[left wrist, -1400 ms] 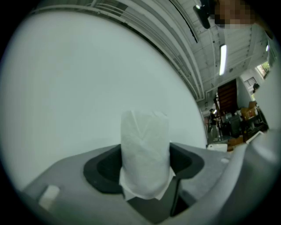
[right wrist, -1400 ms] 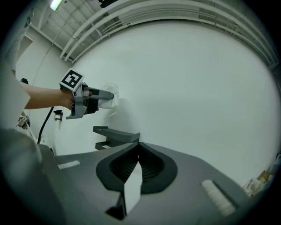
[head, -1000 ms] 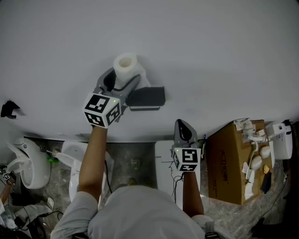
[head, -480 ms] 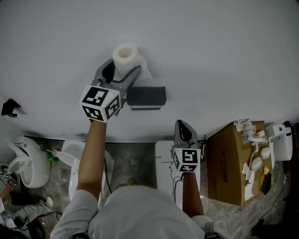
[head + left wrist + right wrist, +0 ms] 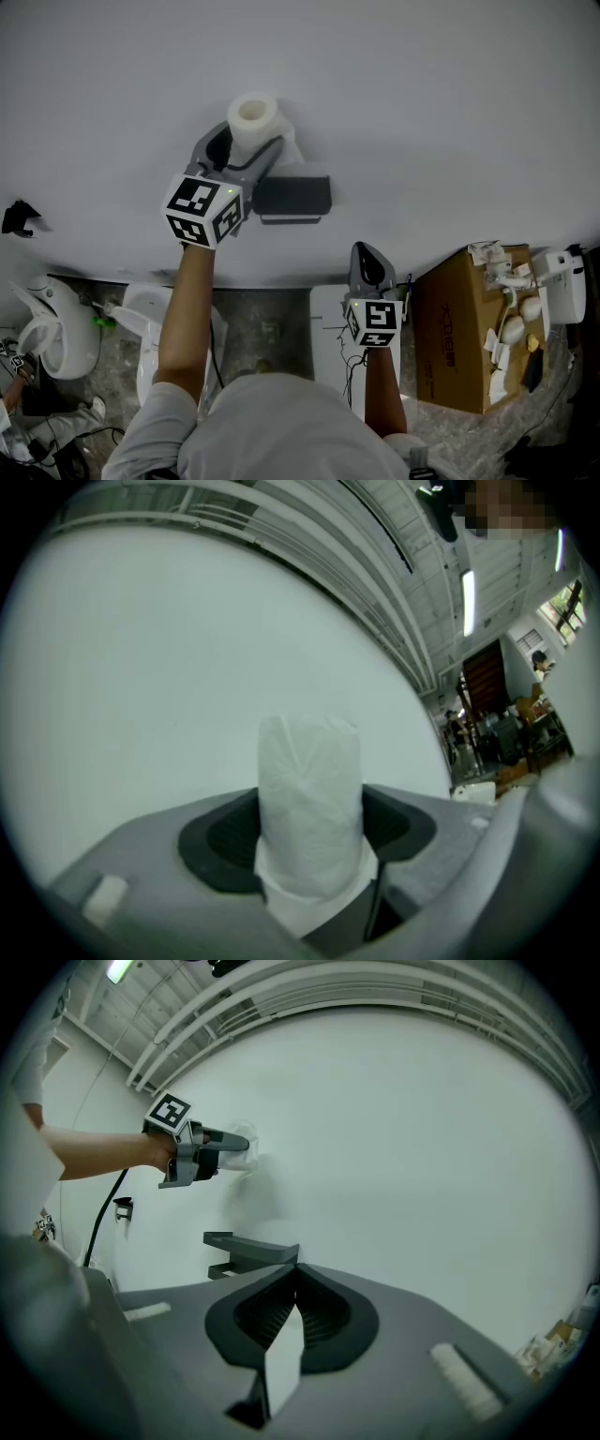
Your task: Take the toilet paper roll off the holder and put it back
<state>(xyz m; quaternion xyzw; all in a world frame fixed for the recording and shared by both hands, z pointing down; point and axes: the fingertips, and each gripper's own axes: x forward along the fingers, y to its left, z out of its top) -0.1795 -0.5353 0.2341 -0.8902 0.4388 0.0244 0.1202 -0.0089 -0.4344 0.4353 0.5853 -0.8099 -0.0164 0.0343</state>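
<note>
Plain white wall (image 5: 450, 103) is taking up most of the head view, and the dark grey holder (image 5: 292, 197) is sitting mounted on it near the middle of the frame. The left gripper (image 5: 242, 155) is reaching toward the wall at upper centre-left. Its jaws are standing wide and grasping the toilet paper roll (image 5: 253, 120) by its sides, with a loose flap of paper hanging beneath. In the left gripper view the roll is standing upright between the two dark pads, which are pressing into the paper on both sides. The roll is hanging just above and to the left of the holder, clear of it and not threaded on anything. The right gripper (image 5: 367, 251) is waiting lower in the frame, right of centre, with its jaws clenched together on nothing and pointing at the wall below the holder. By the look of it, the roll is already off and the return is the part now in hand. The next move is probably calling for lowering the roll toward the holder and turning it so its hollow core is lining up with the holder's arm. It then needs sliding on while the grip stays gentle enough not to crush the soft paper.
</note>
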